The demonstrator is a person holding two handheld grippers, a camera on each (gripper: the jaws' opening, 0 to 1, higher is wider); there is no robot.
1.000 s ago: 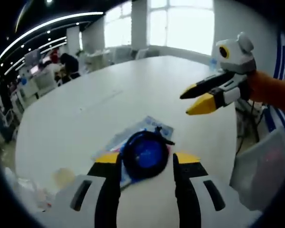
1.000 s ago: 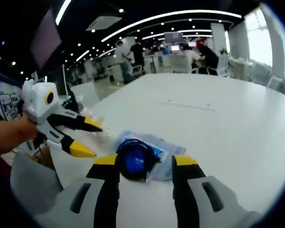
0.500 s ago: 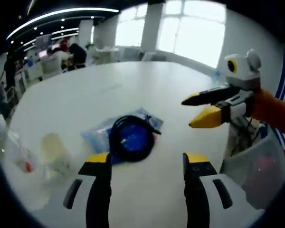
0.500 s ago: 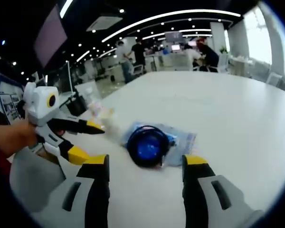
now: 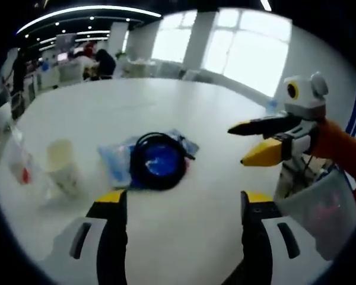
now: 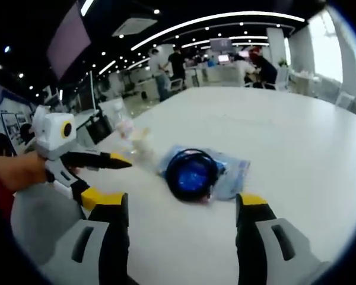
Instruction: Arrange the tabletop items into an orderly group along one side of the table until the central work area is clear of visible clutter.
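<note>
A black cable coil (image 5: 159, 161) lies on a blue plastic packet (image 5: 115, 163) on the white table (image 5: 184, 107). My left gripper (image 5: 184, 197) stands open a little short of the coil, nothing between its jaws. From the right, the right gripper (image 5: 242, 143) reaches in, held above the table with its jaws apart. In the right gripper view the same coil (image 6: 193, 172) and packet (image 6: 232, 169) lie just ahead of my open right gripper (image 6: 181, 200). There the left gripper (image 6: 120, 177) comes in from the left, also open.
A pale paper cup (image 5: 62, 171) and a clear plastic item with red on it (image 5: 18, 161) stand left of the packet; both blur together (image 6: 139, 141) in the right gripper view. A grey chair (image 5: 320, 208) sits by the table edge. People and desks fill the background.
Both cameras have drawn back from the coil, which now sits farther ahead of the jaws. Both pairs of jaws stand wider apart. The paper cup has come into the left gripper view.
</note>
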